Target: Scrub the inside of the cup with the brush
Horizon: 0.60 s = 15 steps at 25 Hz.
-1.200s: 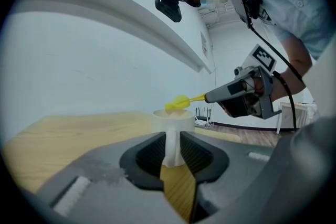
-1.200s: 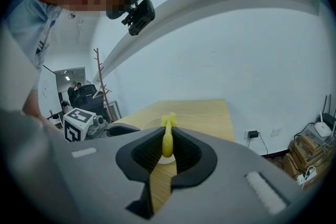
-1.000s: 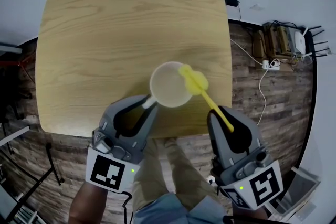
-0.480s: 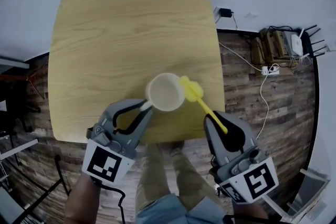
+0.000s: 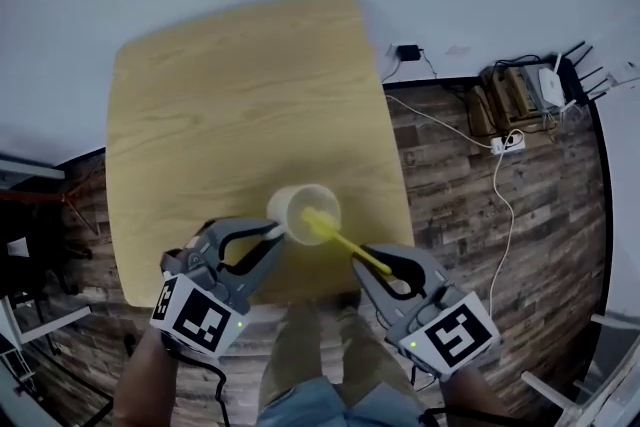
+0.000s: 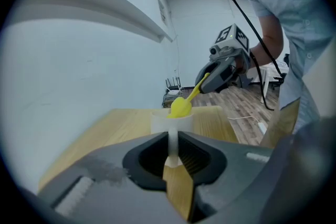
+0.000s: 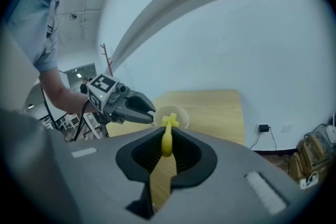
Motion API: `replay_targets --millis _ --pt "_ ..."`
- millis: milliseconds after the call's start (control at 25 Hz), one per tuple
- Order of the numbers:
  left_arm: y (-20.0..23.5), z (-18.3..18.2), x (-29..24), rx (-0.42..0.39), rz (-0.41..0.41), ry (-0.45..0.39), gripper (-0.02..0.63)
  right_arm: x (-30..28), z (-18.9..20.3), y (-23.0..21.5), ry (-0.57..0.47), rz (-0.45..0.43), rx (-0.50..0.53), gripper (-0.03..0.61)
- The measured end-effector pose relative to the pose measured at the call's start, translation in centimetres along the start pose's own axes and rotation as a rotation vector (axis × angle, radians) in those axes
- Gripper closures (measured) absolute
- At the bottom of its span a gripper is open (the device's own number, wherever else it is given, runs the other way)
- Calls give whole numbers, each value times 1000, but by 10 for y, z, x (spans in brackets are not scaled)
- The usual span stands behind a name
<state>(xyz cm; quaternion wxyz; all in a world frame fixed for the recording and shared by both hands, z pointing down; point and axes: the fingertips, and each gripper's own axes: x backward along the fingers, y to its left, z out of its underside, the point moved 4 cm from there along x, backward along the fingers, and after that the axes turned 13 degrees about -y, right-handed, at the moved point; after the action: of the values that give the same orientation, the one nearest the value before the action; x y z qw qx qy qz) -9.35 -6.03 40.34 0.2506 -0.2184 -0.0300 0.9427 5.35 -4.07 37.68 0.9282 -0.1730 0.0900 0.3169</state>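
Cup [image 5: 298, 205], pale and open side up, sits low and center in the head view, over the near edge of the wooden table [image 5: 230, 85] - whether its base rests on the wood cannot be told. Left gripper [image 5: 272, 233] comes in from the lower left of that frame. In the left gripper view its 2 jaws are closed tight on the cup's thin white handle [image 6: 172, 145], pads pressing from both sides, and the cup body [image 6: 172, 122] stands just past the jaw tips. Right gripper [image 5: 385, 267] enters from the lower right, its marker cube [image 5: 455, 335] facing up. The right gripper view shows its jaws clamped on the yellow handle of the brush [image 7: 167, 140], which runs straight out between them. Brush [image 5: 330, 233] slants up and left across the head view, its head inside the rim's outline on the lower-right side of the cup's mouth. From the left gripper view the yellow head [image 6: 181, 107] shows at the rim - how far down it reaches cannot be read. Cup and left gripper [image 7: 137, 108] appear together in the center left of the right gripper view. Plank floor [image 5: 470, 205] fills the right of the head view, with a power strip [image 5: 503, 143] and cables near the wall.
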Motion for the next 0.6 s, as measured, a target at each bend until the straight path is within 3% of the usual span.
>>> replay_targets --millis 320,600 --pt "1 -11 -9 -79 138 21 538 -30 -12 -9 129 -143 220 538" --pt "7 -13 -11 -94 166 16 538 -47 -16 -18 153 -180 315 538"
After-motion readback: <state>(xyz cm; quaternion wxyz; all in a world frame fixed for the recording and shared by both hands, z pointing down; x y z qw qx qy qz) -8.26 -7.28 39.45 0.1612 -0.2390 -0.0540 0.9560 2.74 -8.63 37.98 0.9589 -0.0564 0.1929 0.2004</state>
